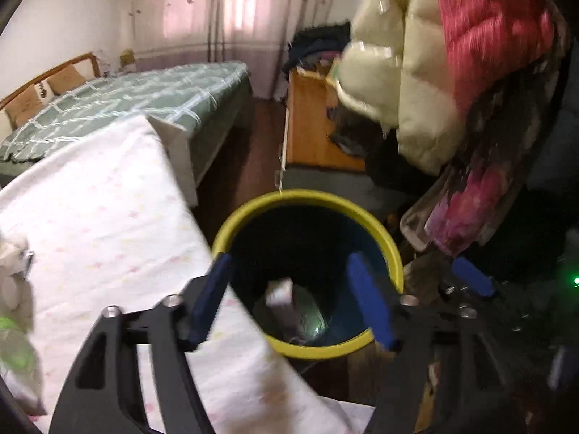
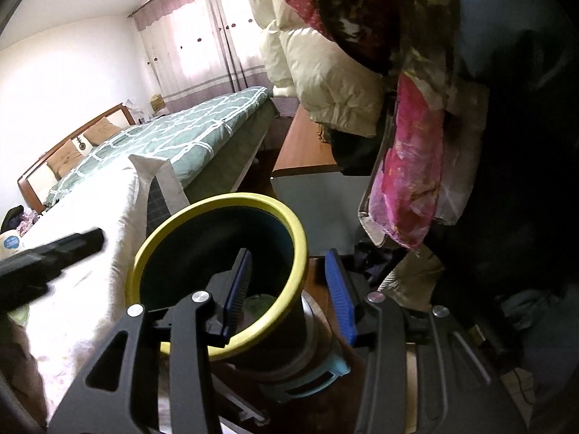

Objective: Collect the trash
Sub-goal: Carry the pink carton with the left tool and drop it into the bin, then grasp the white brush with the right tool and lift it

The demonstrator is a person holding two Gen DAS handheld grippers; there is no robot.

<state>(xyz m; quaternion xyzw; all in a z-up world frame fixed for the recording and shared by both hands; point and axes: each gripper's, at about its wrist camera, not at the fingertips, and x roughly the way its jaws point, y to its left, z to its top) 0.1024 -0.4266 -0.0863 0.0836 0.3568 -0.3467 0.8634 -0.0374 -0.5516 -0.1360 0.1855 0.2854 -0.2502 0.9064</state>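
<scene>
The left gripper (image 1: pixel 289 296) tips downward, its blue-padded fingers (image 1: pixel 210 300) spread well apart with nothing pinched between them — the pads touch nothing. In its own camera one finger sits near seven o'clock, the other near five. The right gripper (image 2: pixel 289 293) also angles down, jaws parted — pads (image 2: pixel 338 296) clear of any grip as far as can be seen. From the right camera, the left gripper's dark body shows at nine o'clock.

backlit curtained window (image 1: pixel 231 11) glare, dim foreground, motion blur, fisheye-warped edges
</scene>
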